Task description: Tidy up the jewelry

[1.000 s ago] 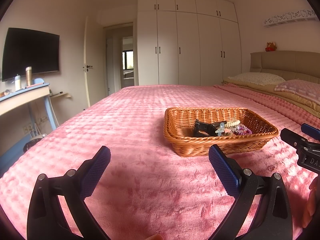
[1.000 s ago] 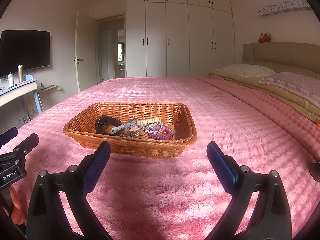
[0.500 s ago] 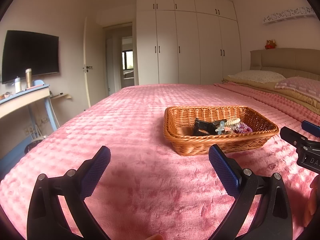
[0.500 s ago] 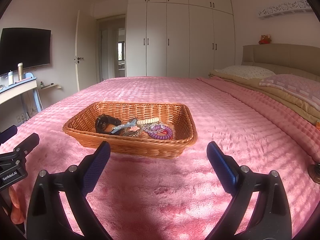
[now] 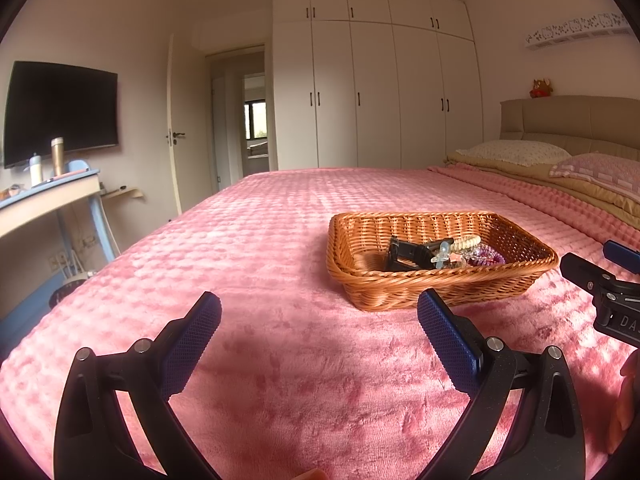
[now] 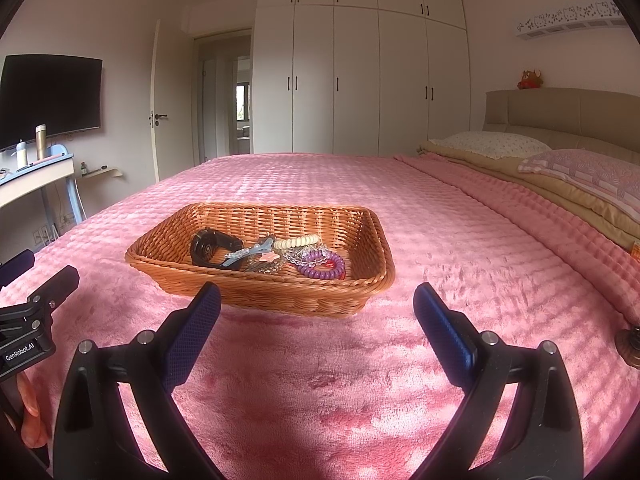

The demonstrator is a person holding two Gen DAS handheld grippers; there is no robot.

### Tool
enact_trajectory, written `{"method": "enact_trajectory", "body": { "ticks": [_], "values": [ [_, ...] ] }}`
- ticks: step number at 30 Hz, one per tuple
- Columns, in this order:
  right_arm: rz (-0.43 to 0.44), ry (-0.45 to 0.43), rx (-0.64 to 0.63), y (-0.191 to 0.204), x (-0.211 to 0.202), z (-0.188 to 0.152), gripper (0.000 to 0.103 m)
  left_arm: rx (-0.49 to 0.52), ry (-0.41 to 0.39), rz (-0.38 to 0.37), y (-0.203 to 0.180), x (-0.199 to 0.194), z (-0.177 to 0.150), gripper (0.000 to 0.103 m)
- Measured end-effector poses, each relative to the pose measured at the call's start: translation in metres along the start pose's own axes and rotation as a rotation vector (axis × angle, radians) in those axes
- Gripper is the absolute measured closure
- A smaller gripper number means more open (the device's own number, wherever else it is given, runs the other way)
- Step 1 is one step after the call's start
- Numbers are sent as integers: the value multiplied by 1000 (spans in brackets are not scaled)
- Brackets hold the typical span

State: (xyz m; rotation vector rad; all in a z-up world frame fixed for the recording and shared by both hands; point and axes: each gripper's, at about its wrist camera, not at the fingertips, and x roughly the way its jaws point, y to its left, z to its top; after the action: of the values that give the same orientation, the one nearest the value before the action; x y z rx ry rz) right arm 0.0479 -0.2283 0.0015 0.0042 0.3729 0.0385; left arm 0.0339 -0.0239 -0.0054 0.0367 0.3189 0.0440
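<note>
A wicker basket (image 6: 360, 236) sits on the pink bed. It holds a black watch (image 6: 208, 248), a cream bead bracelet (image 6: 296, 242), a purple coil band (image 6: 322, 266), a light blue clip (image 6: 248, 252) and other small pieces. In the left wrist view the basket (image 5: 340, 256) is ahead to the right. My left gripper (image 5: 320, 312) is open and empty above the blanket, short of the basket. My right gripper (image 6: 316, 304) is open and empty, just in front of the basket's near rim.
The pink blanket (image 6: 440, 208) covers the whole bed. Pillows (image 6: 492, 146) and a headboard stand at the right. A small brown object (image 6: 630, 346) lies on the blanket at the far right. A desk (image 5: 44, 196) with bottles stands left, below a wall television.
Both views have dipped slightly, so the basket sits a little lower in frame. Both grippers stay open and the basket's contents have not moved.
</note>
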Motion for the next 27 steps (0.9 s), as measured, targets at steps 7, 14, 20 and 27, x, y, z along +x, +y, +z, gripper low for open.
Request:
{"method": "enact_trajectory", "body": {
  "ticks": [7,14,20,27],
  "values": [
    [0,0,0,0,0,0,10,1,2,0,0,0,0,8],
    [0,1,0,0,0,0,10,0,-2,-2,0,-1,0,8],
    [0,0,0,0,0,0,10,1,-2,-3,0,0,0,8],
    [2,-4,-7,2,0,0,10,8,-14,-11,1,-3,-1,7]
  ]
}}
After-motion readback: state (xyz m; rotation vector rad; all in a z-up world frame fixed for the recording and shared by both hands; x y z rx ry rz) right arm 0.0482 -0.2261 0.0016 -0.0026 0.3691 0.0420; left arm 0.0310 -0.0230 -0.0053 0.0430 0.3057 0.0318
